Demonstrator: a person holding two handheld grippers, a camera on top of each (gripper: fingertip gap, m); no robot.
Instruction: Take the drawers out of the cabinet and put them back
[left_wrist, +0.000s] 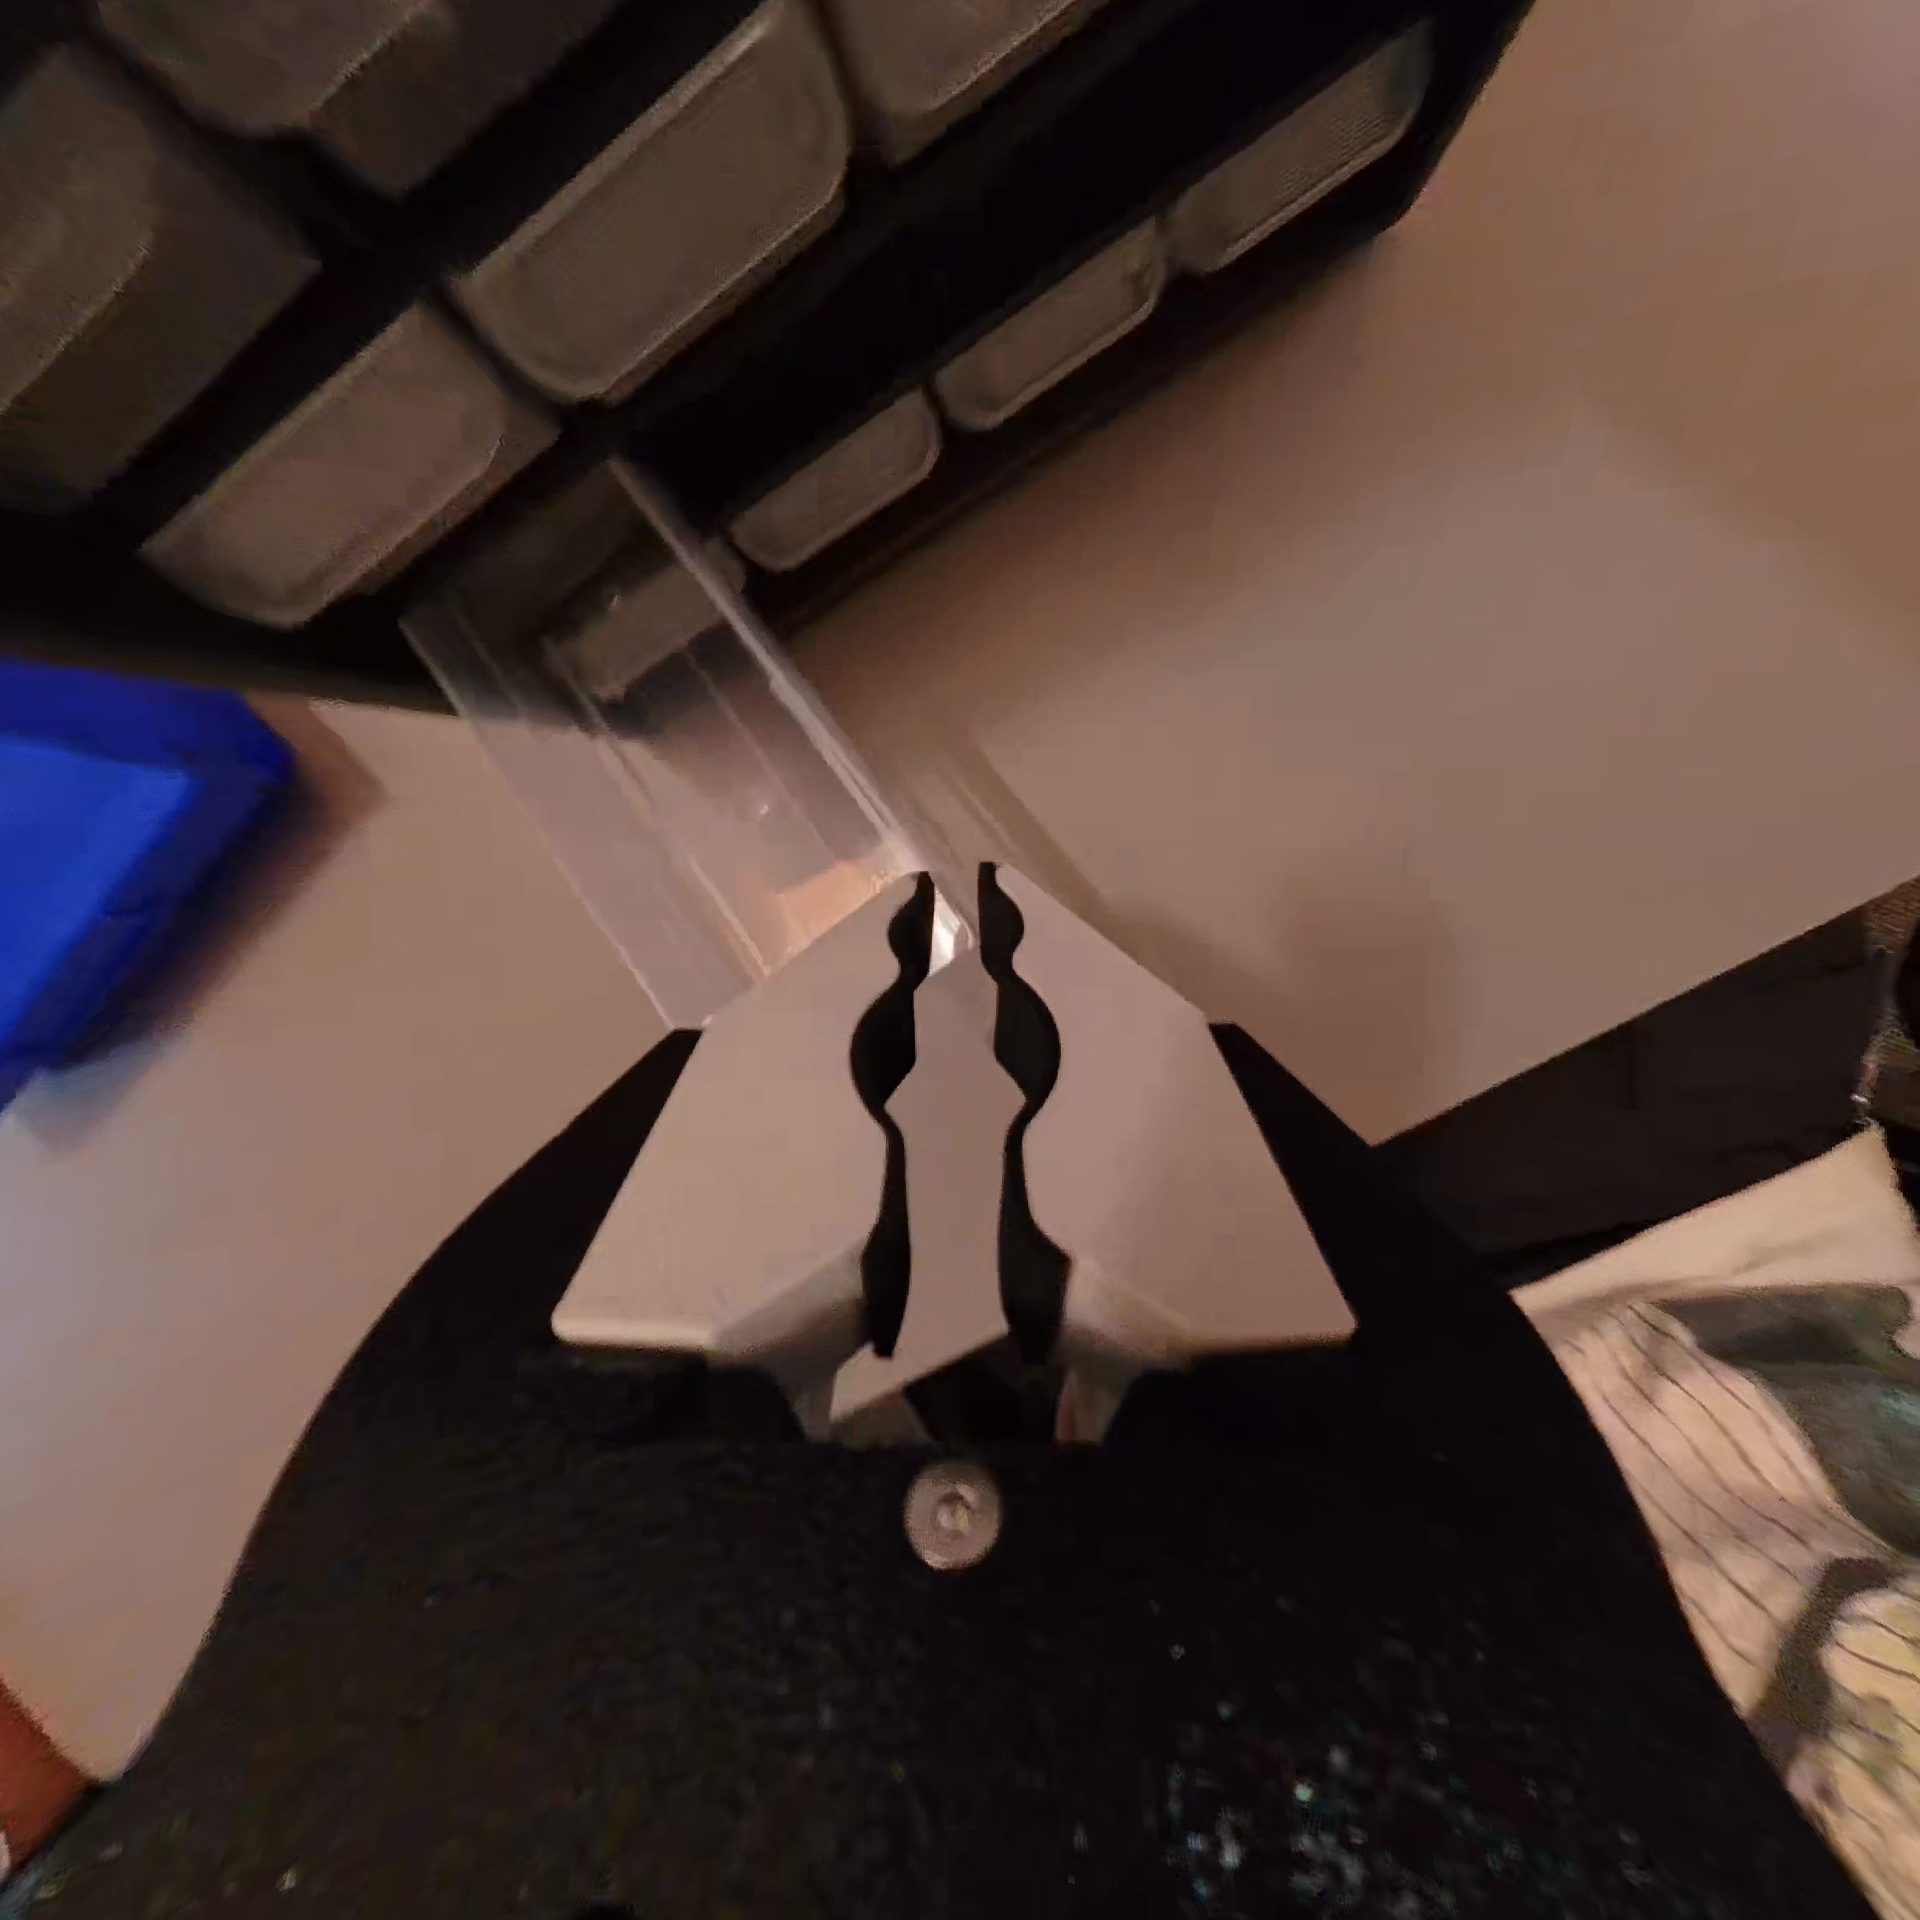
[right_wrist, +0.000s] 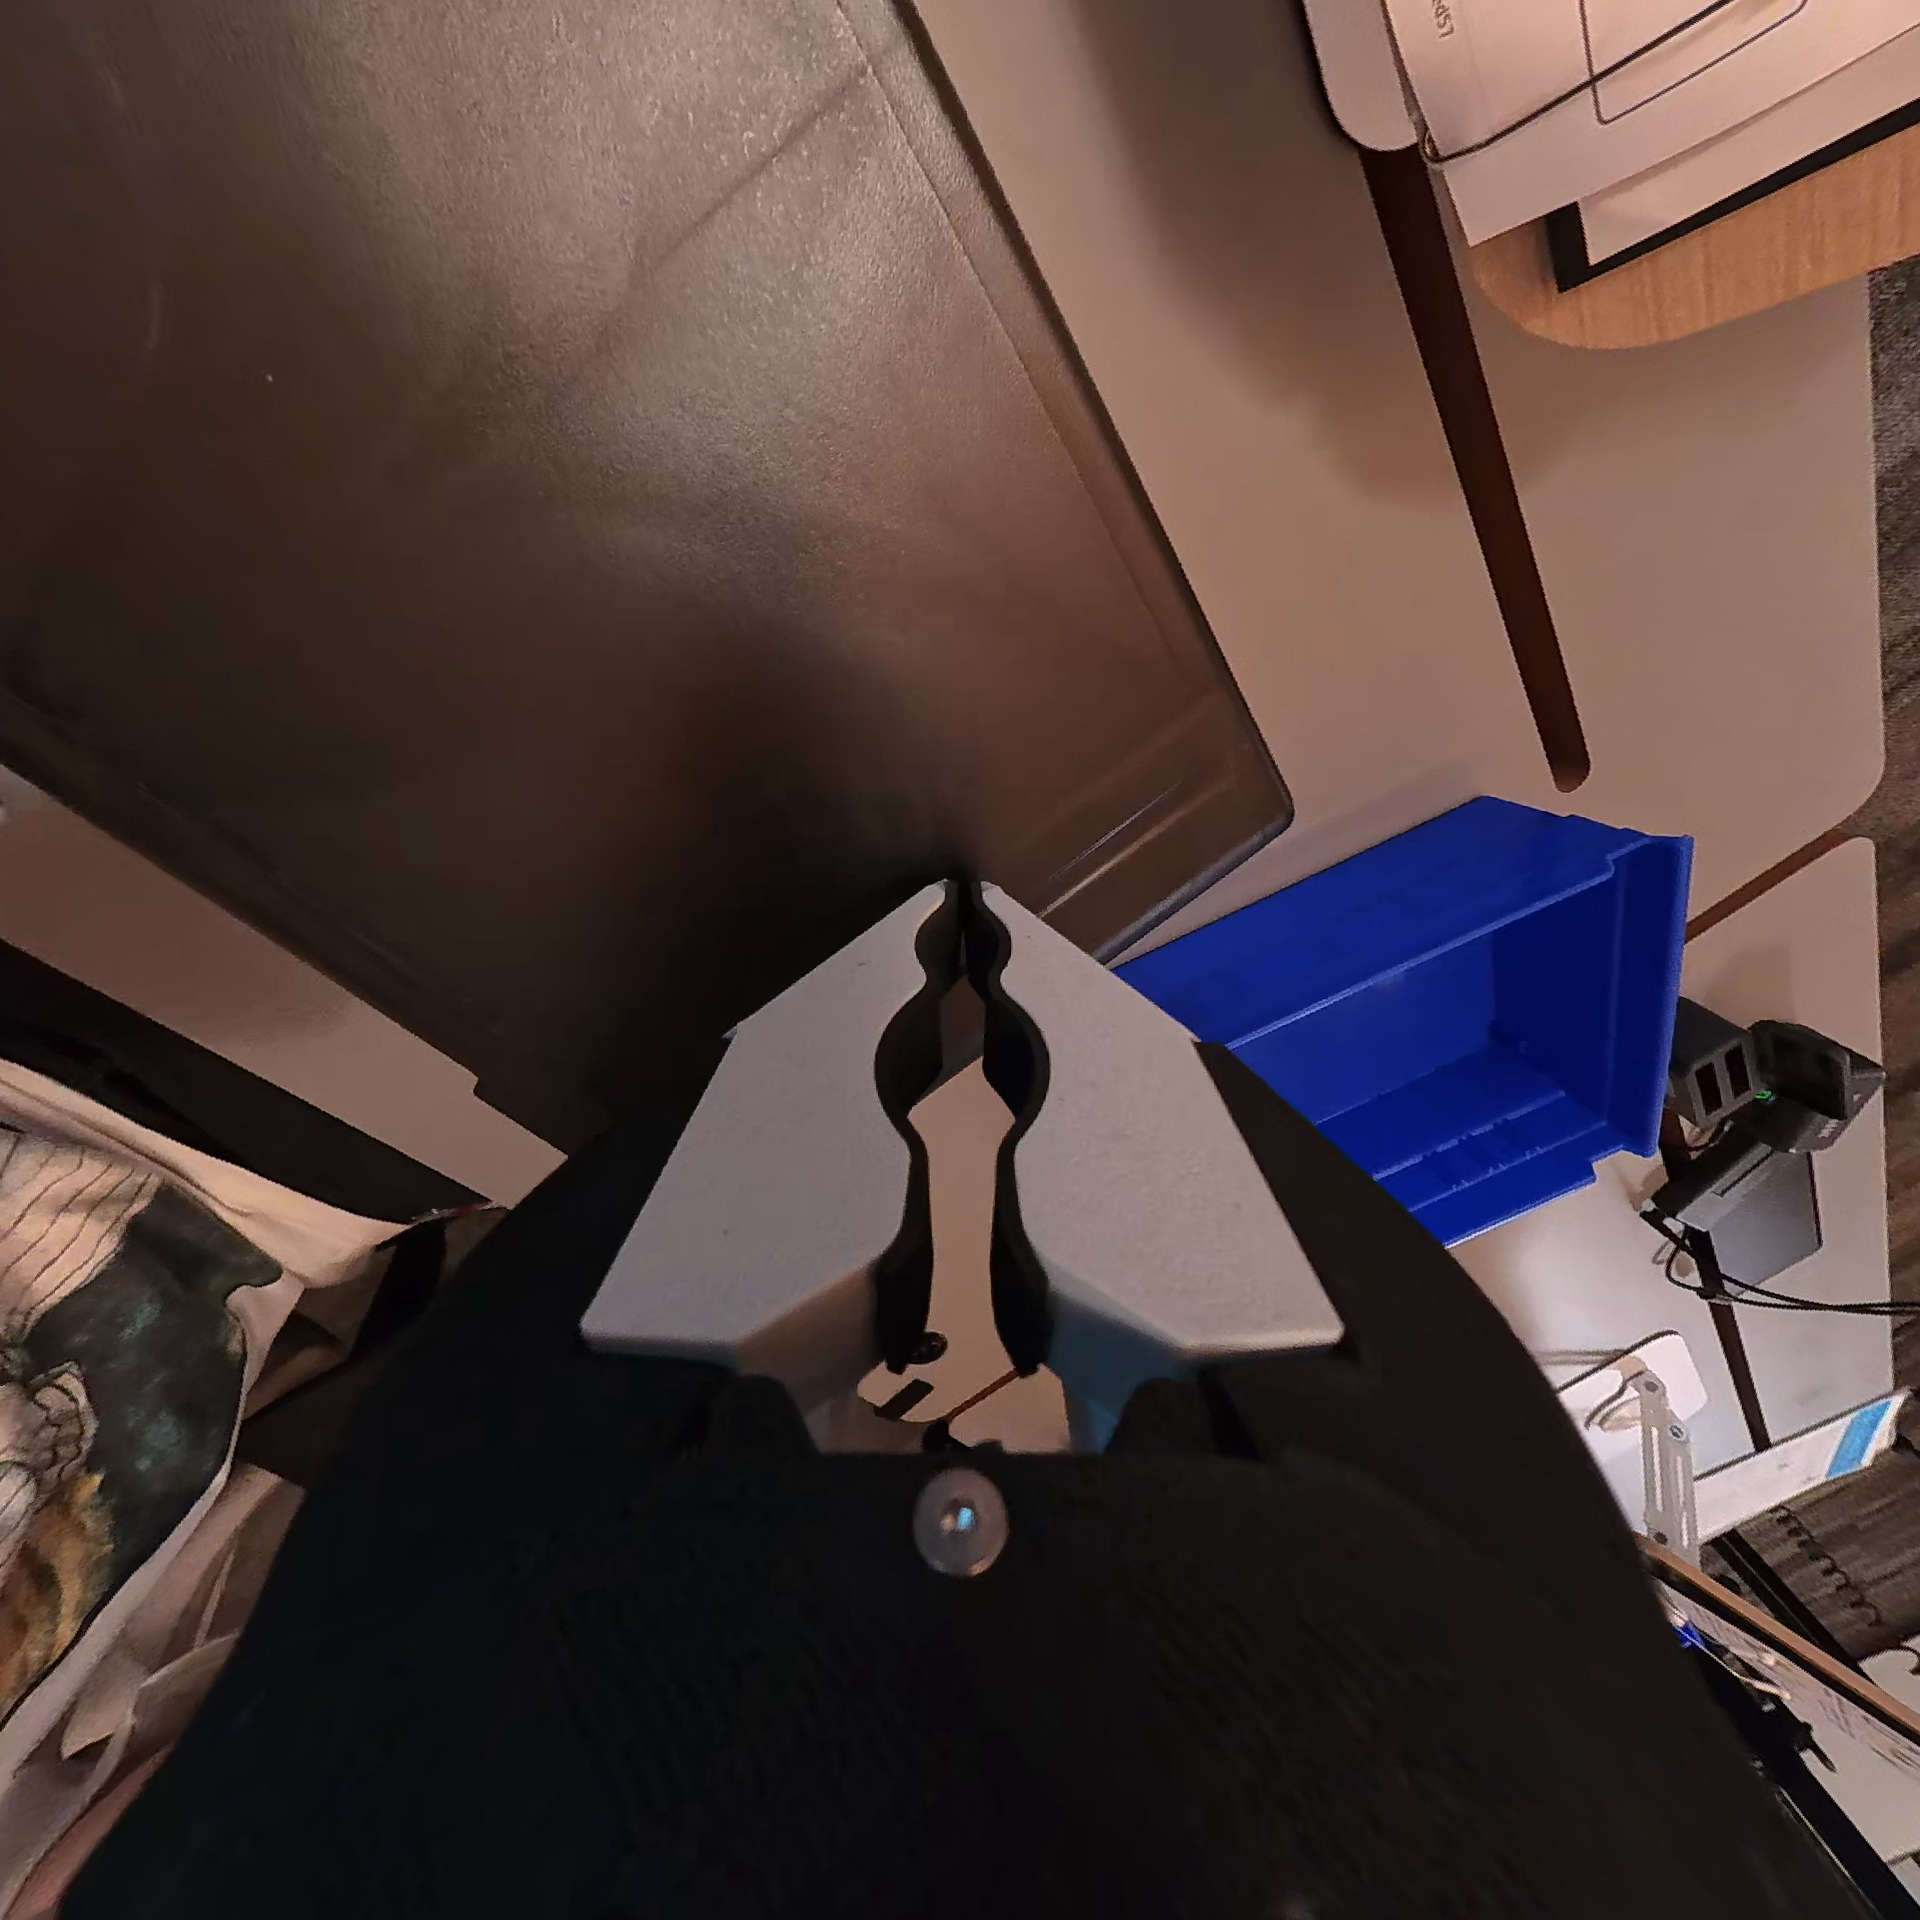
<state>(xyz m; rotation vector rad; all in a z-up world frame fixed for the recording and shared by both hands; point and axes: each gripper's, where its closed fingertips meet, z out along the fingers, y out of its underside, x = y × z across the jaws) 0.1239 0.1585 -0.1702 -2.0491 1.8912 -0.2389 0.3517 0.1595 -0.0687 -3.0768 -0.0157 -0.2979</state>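
In the left wrist view a black cabinet (left_wrist: 644, 436) with several clear drawers fills the top left. One clear drawer (left_wrist: 665, 769) sticks far out of a bottom slot over the white table. My left gripper (left_wrist: 951, 894) is shut on the front lip of that drawer. In the right wrist view the cabinet's dark top panel (right_wrist: 571, 468) fills the upper left. My right gripper (right_wrist: 964, 894) is shut, its tips pressed against the near edge of that panel; I cannot tell if it pinches anything.
A blue plastic bin (right_wrist: 1455, 997) stands on the white table (right_wrist: 1351, 520) right of the cabinet, also at the left edge of the left wrist view (left_wrist: 104, 852). Cables and small devices (right_wrist: 1766, 1122) lie at the table's right. A person's patterned shirt (left_wrist: 1714, 1507) is near.
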